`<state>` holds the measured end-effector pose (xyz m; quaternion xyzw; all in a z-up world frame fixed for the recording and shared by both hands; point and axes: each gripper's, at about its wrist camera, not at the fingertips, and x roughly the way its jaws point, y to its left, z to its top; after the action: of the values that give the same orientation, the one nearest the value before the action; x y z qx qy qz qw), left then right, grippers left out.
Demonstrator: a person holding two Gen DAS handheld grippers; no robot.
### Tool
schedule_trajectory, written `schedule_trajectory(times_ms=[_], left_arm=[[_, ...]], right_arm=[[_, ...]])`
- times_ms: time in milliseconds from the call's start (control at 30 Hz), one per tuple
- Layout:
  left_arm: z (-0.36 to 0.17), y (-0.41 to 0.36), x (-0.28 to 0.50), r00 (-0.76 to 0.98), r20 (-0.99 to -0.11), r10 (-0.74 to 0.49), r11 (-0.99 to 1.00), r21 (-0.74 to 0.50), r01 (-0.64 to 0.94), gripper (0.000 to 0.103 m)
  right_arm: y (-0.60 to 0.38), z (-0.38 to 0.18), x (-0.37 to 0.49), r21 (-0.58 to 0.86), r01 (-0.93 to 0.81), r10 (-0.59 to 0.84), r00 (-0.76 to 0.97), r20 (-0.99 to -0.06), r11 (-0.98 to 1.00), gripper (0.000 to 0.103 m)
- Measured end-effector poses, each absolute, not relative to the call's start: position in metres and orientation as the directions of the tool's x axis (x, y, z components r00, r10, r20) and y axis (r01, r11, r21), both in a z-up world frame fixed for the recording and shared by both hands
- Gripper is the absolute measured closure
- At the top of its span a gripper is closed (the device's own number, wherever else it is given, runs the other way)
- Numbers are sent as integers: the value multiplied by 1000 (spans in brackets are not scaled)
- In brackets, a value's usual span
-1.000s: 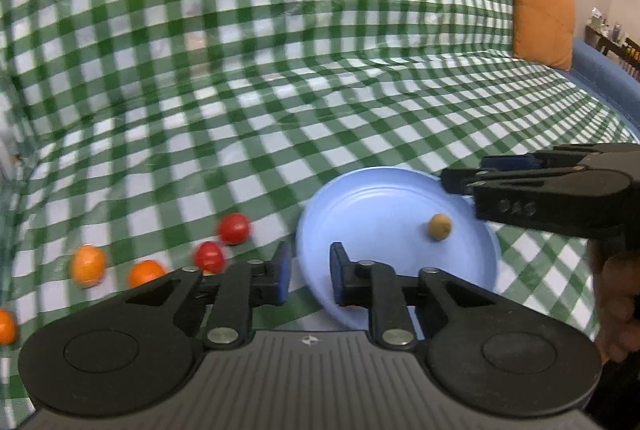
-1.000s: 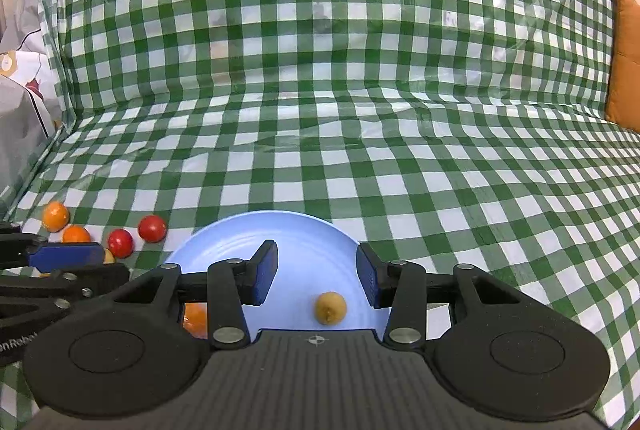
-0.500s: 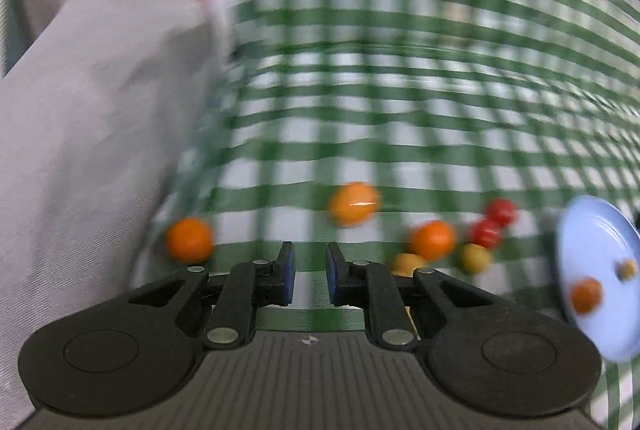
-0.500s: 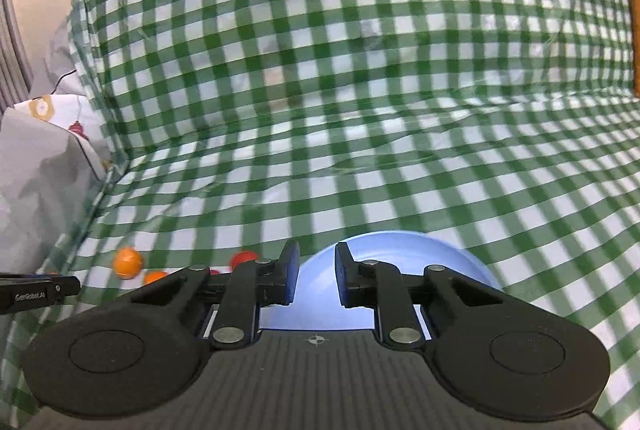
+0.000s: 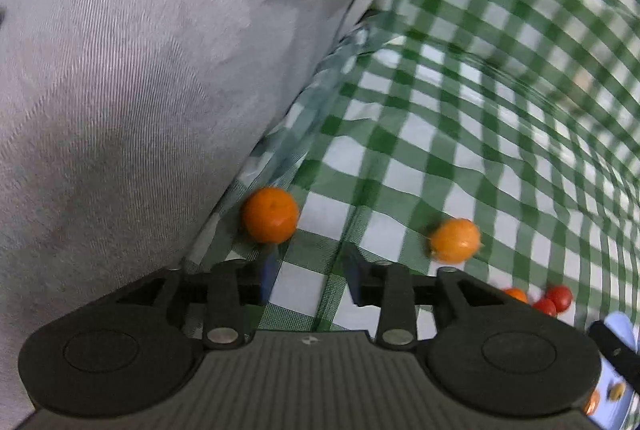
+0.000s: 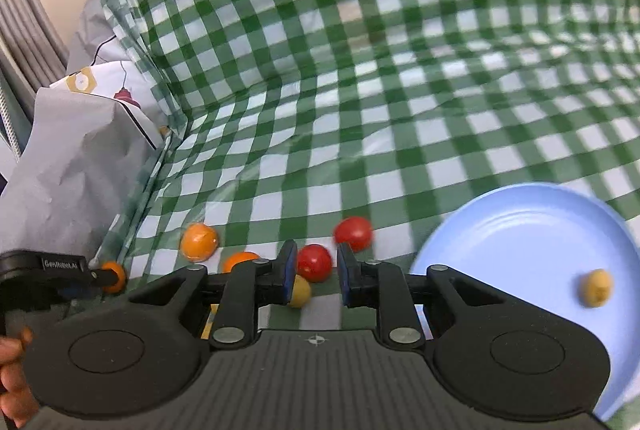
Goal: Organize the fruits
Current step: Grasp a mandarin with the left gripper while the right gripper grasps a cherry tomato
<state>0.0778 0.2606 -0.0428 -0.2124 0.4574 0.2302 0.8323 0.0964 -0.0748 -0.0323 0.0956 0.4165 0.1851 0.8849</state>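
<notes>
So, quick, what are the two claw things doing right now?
Left gripper: open, empty, near an orange fruit.
Right gripper: open, empty, by a red tomato.

Both grippers — left (image 5: 308, 278), right (image 6: 313, 280) — gape empty.

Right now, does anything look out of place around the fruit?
Yes. Most fruit is loose on the checkered cloth, not on the blue plate. One orange fruit sits off alone against the grey cushion, just ahead of the left gripper. The plate shows only a yellowish fruit in the right wrist view.
</notes>
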Motion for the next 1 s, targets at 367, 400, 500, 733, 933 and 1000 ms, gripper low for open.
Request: schedule_trajectory(times_ms=[367, 400, 500, 733, 933, 1000], left_arm=[[-63, 267, 99, 386, -873, 298, 722, -58, -689, 41], [-65, 267, 101, 381, -874, 300, 718, -55, -693, 41], [-72, 269, 106, 359, -880, 311, 717, -30, -696, 50], [-65, 269, 99, 370, -870, 326, 732, -16, -681, 65], [-42, 247, 84, 471, -850, 236, 837, -69, -543, 65], [-35, 233, 74, 501, -841, 202, 878, -71, -473, 65]], right_arm=[[-46, -74, 135, 300, -212, 367, 508, -779, 930, 53], [-44, -76, 137, 296, -211, 364, 504, -783, 931, 53], [-39, -82, 140, 262, -223, 341, 500, -796, 939, 58], [-46, -72, 135, 239, -236, 331, 545, -770, 942, 74], [-58, -50, 113, 244, -280, 365, 566, -739, 928, 74], [-60, -41, 100, 225, -317, 374, 571, -731, 922, 74]])
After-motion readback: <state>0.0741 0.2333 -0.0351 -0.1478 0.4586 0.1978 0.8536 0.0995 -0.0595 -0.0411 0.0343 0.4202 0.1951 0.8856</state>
